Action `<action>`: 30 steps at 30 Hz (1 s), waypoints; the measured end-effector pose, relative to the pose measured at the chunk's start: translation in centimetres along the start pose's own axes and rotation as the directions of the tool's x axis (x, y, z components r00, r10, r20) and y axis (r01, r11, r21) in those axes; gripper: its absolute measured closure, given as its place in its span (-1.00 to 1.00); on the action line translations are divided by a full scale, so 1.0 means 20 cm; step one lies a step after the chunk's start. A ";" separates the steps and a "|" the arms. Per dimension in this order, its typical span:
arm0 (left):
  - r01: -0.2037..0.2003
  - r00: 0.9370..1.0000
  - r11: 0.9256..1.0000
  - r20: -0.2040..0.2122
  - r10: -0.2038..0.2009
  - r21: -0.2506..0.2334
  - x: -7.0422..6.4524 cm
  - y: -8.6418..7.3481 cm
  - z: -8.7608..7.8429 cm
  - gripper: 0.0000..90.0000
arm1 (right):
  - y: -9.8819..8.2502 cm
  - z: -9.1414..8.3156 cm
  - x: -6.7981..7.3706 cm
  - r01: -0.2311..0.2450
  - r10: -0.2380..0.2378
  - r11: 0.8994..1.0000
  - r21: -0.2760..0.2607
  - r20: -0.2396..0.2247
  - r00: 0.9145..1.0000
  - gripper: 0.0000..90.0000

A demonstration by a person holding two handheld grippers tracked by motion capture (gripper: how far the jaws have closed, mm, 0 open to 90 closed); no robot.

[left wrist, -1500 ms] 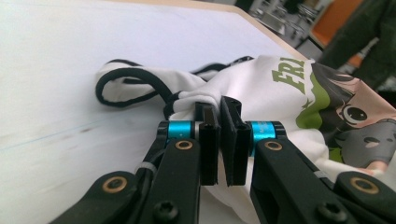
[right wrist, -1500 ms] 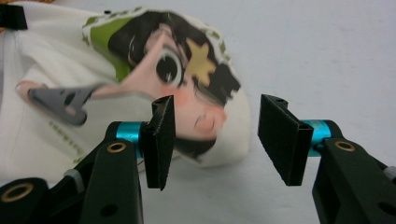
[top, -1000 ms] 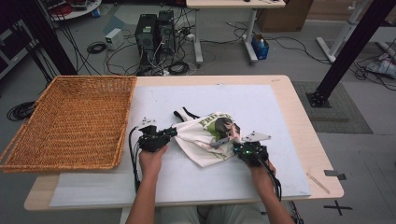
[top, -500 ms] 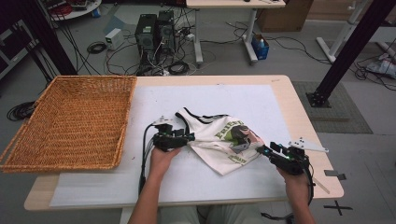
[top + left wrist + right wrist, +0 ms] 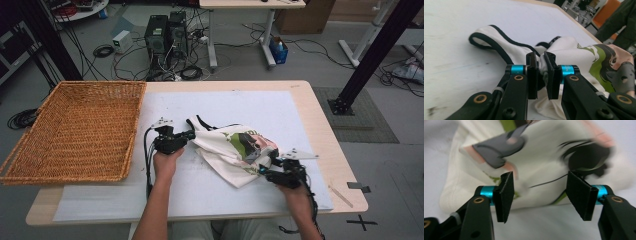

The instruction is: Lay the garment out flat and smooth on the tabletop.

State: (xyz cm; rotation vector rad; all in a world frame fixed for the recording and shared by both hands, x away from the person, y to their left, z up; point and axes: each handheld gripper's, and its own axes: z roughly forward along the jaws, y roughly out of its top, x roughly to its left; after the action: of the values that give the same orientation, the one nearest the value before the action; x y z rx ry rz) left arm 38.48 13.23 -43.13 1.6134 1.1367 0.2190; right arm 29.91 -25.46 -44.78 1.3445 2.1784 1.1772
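A crumpled white shirt [image 5: 230,147] with black trim and a cartoon print lies on the white mat [image 5: 240,105]. My left gripper [image 5: 189,135] is at its left end, by the black-edged strap. In the left gripper view the jaws [image 5: 541,56] have just been closing and now pinch a fold of the shirt [image 5: 574,50]. My right gripper [image 5: 263,170] lies low at the shirt's lower right edge. Its jaws [image 5: 540,178] have just been opening and stand wide apart, with the printed shirt [image 5: 544,150] just beyond them and nothing pressed between the pads.
A large wicker basket [image 5: 75,130] sits on the left part of the wooden table [image 5: 320,115]. Bare mat stretches behind and to the right of the shirt. Computers, cables and desk legs stand on the floor beyond the table.
The right gripper let go of the shirt, swung out to the right, and has come back to its edge with wider jaws. The left gripper has shut on the shirt's left end.
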 end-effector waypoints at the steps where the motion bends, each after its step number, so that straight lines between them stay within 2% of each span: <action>1: -0.005 1.000 1.000 0.001 0.005 0.001 0.00 0.00 0.00 0.82 | 0.00 0.03 0.04 0.017 -0.017 1.000 0.010 0.008 1.000 -0.13; 2: -0.002 1.000 1.000 0.003 0.002 -0.004 0.00 0.00 -0.01 0.81 | 0.01 0.07 0.08 0.038 -0.039 0.999 0.035 0.022 0.999 -0.08; 3: -0.003 1.000 1.000 -0.001 0.003 -0.012 0.00 0.00 -0.01 0.82 | 0.03 0.09 0.11 0.078 -0.081 0.995 0.057 0.058 0.995 0.07; 4: -0.001 1.000 1.000 -0.003 0.001 -0.028 0.00 0.01 -0.02 0.82 | 0.04 0.11 0.13 0.114 -0.118 0.992 0.061 0.062 0.991 0.49; 5: 0.007 1.000 0.999 -0.004 -0.007 -0.042 0.00 0.01 -0.03 0.82 | 0.06 0.12 0.13 0.147 -0.151 0.987 0.068 0.063 0.987 0.73; 6: 0.009 1.000 0.999 -0.008 -0.010 -0.046 0.00 0.02 -0.04 0.82 | 0.07 0.13 0.13 0.152 -0.156 0.985 0.080 0.049 0.987 0.94; 7: 0.005 1.000 0.999 -0.017 -0.006 -0.044 0.01 0.03 -0.05 0.82 | 0.08 0.12 0.12 0.148 -0.152 0.985 0.090 0.038 0.988 0.96; 8: 0.002 1.000 0.999 -0.025 -0.003 -0.046 0.02 0.03 -0.06 0.82 | 0.08 0.11 0.11 0.142 -0.145 0.985 0.092 0.025 0.989 0.97; 10: -0.016 0.998 0.999 -0.067 0.014 -0.038 0.03 0.04 -0.09 0.82 | 0.06 0.06 0.07 0.136 -0.137 0.987 0.085 0.011 0.990 0.97; 11: -0.010 0.996 0.999 -0.088 0.007 -0.034 0.04 0.04 -0.11 0.82 | 0.04 0.02 0.05 0.138 -0.138 0.987 0.078 -0.004 0.990 0.97; 13: 0.001 0.996 0.999 -0.088 -0.005 -0.038 0.06 0.04 -0.14 0.82 | -0.01 -0.06 0.00 0.144 -0.142 0.987 0.065 -0.030 0.989 0.97; 14: -0.007 0.996 1.000 -0.092 0.005 -0.027 0.06 0.04 -0.15 0.82 | -0.04 -0.11 -0.03 0.136 -0.134 0.989 0.064 -0.037 0.990 0.97; 16: -0.030 0.995 1.000 -0.100 0.029 -0.005 0.05 0.03 -0.13 0.82 | -0.08 -0.18 -0.09 0.103 -0.101 0.994 0.047 -0.049 0.994 0.97; 18: -0.042 0.992 0.999 -0.121 0.042 0.004 0.04 0.02 -0.10 0.82 | -0.08 -0.22 -0.11 0.090 -0.088 0.996 0.021 -0.067 0.994 0.96; 20: -0.005 0.989 1.000 -0.145 0.003 -0.010 0.04 0.02 -0.07 0.77 | -0.07 -0.23 -0.12 0.092 -0.091 0.996 0.001 -0.114 0.989 0.83; 22: 0.027 0.986 1.000 -0.165 -0.028 -0.011 0.03 0.02 -0.05 0.51 | -0.05 -0.23 -0.12 0.077 -0.081 0.996 -0.042 -0.109 0.991 0.61; 24: 0.044 0.987 0.999 -0.151 -0.045 -0.012 0.02 0.02 -0.05 0.25 | -0.03 -0.24 -0.14 0.032 -0.040 0.994 -0.102 -0.073 0.997 0.38; 25: 0.030 0.987 1.000 -0.157 -0.030 -0.003 0.01 0.02 -0.05 0.22 | -0.01 -0.25 -0.16 -0.004 -0.005 0.992 -0.129 -0.067 0.998 0.31; 27: 0.002 0.987 1.000 -0.160 0.000 0.009 -0.02 0.01 -0.06 0.18 | 0.03 -0.25 -0.20 -0.047 0.043 0.984 -0.170 -0.026 0.999 0.20; 28: -0.006 0.988 1.000 -0.157 0.008 0.013 -0.03 0.00 -0.06 0.18 | 0.06 -0.23 -0.22 -0.048 0.047 0.987 -0.157 -0.012 0.999 0.16; 30: -0.014 0.988 1.000 -0.151 0.016 0.013 -0.05 -0.01 -0.07 0.18 | 0.11 -0.14 -0.26 -0.005 0.007 0.997 -0.075 0.032 0.999 0.11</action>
State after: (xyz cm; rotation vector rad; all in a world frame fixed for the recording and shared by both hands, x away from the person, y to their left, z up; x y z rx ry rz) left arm 36.90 13.41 -42.43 1.6383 1.2430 0.3503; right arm 32.12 -30.79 -42.04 1.3307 2.0878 1.2180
